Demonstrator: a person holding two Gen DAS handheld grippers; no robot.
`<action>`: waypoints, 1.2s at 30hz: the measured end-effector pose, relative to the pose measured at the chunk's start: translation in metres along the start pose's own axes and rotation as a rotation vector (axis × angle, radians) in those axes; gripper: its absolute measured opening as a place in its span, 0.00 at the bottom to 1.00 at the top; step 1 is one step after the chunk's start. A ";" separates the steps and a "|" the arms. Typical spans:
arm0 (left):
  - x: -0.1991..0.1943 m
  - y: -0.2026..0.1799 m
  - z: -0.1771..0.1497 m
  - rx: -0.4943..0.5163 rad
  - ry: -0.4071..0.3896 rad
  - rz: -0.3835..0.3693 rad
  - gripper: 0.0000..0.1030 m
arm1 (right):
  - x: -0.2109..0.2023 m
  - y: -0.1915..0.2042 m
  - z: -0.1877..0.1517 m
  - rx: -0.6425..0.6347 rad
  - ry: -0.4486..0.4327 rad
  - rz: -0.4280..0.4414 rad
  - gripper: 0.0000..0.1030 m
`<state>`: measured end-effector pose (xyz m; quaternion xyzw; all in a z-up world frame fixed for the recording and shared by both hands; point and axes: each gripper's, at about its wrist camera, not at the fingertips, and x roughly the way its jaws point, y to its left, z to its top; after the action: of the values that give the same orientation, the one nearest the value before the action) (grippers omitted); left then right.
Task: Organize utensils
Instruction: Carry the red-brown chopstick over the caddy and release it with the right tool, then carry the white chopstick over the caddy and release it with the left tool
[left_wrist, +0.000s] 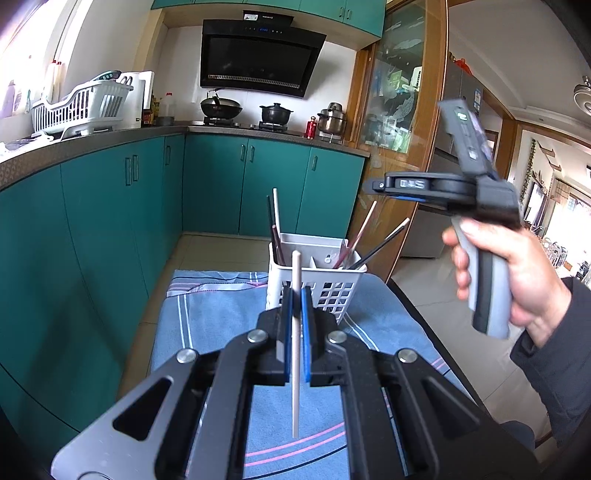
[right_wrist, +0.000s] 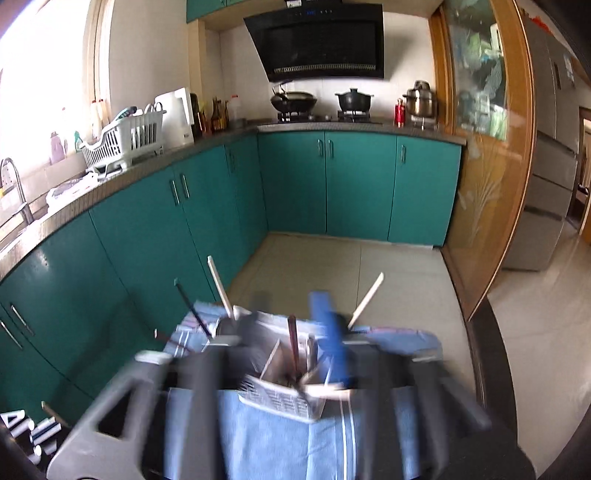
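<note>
My left gripper (left_wrist: 295, 306) is black with blue pads and silver screws; my right hand (left_wrist: 517, 273) wears a dark sleeve.

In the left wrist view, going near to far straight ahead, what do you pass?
Left tongs shut on a white chopstick → blue cloth → white utensil holder → tiled floor → teal cabinets → stove pots.

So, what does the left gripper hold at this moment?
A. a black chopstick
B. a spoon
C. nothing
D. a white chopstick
D: in the left wrist view the left gripper is shut on a white chopstick, held upright in front of the white holder.
</note>
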<state>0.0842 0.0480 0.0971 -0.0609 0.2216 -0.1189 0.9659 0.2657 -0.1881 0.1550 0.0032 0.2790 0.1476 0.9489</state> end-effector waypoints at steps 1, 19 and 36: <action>0.001 0.000 -0.001 -0.002 -0.001 0.002 0.04 | -0.007 -0.002 -0.005 0.004 -0.026 -0.009 0.75; 0.027 -0.035 0.014 0.037 0.029 0.042 0.04 | -0.062 -0.067 -0.244 0.230 -0.037 0.034 0.97; 0.067 -0.079 0.200 0.088 -0.129 0.107 0.04 | -0.050 -0.089 -0.251 0.262 0.039 0.082 0.97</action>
<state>0.2150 -0.0320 0.2618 -0.0141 0.1563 -0.0728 0.9849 0.1178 -0.3062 -0.0382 0.1354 0.3138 0.1485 0.9280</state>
